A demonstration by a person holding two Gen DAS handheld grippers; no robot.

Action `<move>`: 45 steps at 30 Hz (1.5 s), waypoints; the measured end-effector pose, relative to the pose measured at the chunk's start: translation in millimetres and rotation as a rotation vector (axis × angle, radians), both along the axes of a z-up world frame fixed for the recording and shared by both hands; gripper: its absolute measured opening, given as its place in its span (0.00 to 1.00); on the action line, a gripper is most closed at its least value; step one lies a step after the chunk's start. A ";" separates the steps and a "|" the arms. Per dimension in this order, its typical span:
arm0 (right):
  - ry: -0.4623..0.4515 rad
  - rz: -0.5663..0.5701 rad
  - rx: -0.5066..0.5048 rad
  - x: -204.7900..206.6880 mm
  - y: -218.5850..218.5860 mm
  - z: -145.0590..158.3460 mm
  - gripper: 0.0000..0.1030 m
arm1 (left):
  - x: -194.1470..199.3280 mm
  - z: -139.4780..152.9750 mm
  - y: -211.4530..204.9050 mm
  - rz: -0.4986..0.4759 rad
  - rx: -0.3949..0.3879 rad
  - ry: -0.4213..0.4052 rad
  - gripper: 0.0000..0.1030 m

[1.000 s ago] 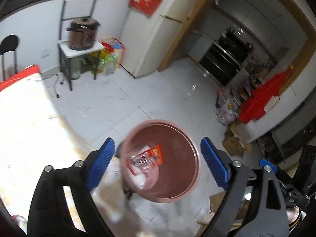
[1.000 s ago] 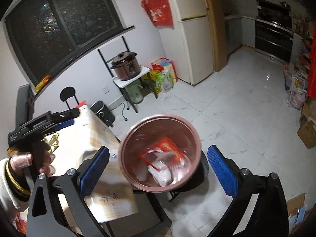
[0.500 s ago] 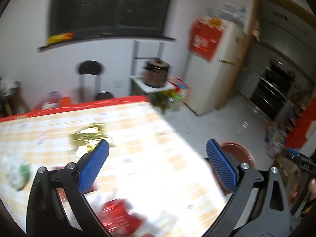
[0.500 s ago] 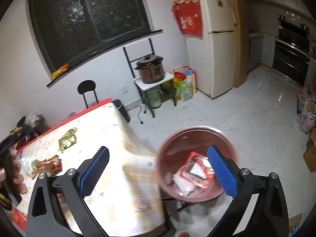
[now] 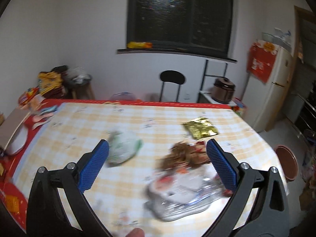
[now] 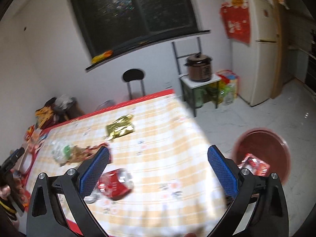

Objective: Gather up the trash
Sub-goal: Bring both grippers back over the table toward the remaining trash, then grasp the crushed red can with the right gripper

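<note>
Left claw [image 5: 157, 165] wide apart and empty, above checked worktop [image 5: 83, 130]; between its fingers a green-white bag [image 5: 123, 148], brown wrapper [image 5: 183, 156], clear packet [image 5: 185, 195]. Right claw [image 6: 158, 170] also apart, empty, over worktop edge. Gold wrapper [image 6: 120, 128] farther back, red bin [image 6: 262, 154] on floor beside worktop

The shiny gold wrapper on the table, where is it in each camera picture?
Left wrist: gold wrapper lies right of center, beyond the right finger.
Right wrist: gold wrapper lies left of center, above the left finger.
Shared landmark: the black chair behind the table.
</note>
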State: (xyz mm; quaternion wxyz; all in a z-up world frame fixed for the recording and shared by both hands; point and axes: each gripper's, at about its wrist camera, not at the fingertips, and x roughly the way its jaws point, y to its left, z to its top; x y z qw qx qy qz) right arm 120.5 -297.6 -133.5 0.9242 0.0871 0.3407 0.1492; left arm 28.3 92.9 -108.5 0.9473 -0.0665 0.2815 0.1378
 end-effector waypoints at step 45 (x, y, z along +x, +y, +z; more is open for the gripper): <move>0.224 0.029 -0.145 4.2 151.4 -90.1 0.88 | 15.7 -108.9 75.0 -0.197 -0.255 0.259 0.78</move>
